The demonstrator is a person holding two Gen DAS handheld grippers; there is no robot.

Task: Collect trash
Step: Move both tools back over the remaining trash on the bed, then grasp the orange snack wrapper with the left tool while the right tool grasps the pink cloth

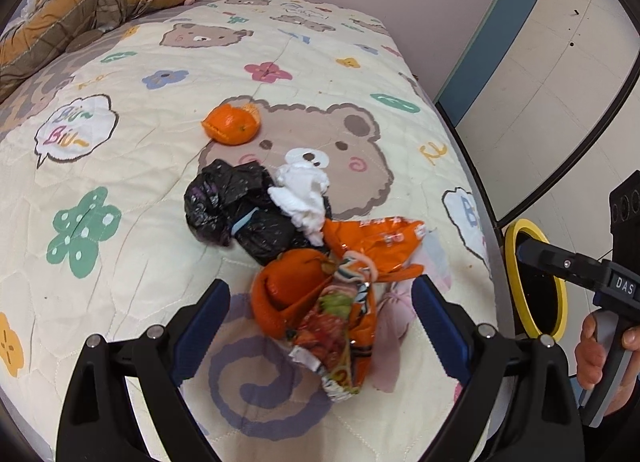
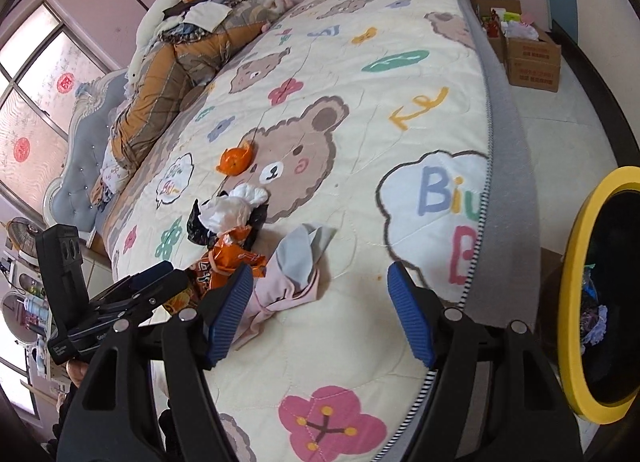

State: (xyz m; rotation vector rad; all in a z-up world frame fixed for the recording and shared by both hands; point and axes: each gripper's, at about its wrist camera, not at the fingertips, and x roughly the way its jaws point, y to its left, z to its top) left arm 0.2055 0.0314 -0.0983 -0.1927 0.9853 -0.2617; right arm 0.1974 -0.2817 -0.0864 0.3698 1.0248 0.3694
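- My left hand-held gripper [image 1: 320, 326] points down at the bed [image 1: 132, 197], its blue fingers [image 1: 204, 318] spread wide apart. A colourful snack wrapper [image 1: 340, 326] and a hollow orange peel [image 1: 288, 290] lie between them, touched by neither pad.
- From this view the rest of the trash heap runs toward 12 o'clock: an orange foil packet [image 1: 376, 246], a crumpled white tissue [image 1: 304, 197] and a black plastic bag [image 1: 236, 209]. A second orange peel [image 1: 232, 125] sits apart, further toward 11 o'clock, on the printed bear.
- At 3 o'clock the left view alone shows my right hand [image 1: 600, 346] gripping the handle of the other tool, in front of a yellow-rimmed trash bin [image 1: 516, 286].
- My right hand-held gripper [image 2: 320, 314] also stands apart, over bare quilt near the bed's edge, holding nothing. Its left pad sits in front of a pink and grey cloth [image 2: 296, 266].
- Only the right view shows inside the bin [image 2: 572, 274] at 3 o'clock, where some trash already lies, and the cardboard boxes [image 2: 528, 57] on the floor at 1 o'clock.
- It also shows the window [image 2: 36, 109], the padded headboard [image 2: 76, 165] and the bundled quilt [image 2: 172, 61] toward 10 o'clock.
- My left tool appears there at 8 o'clock, angled down at the heap.
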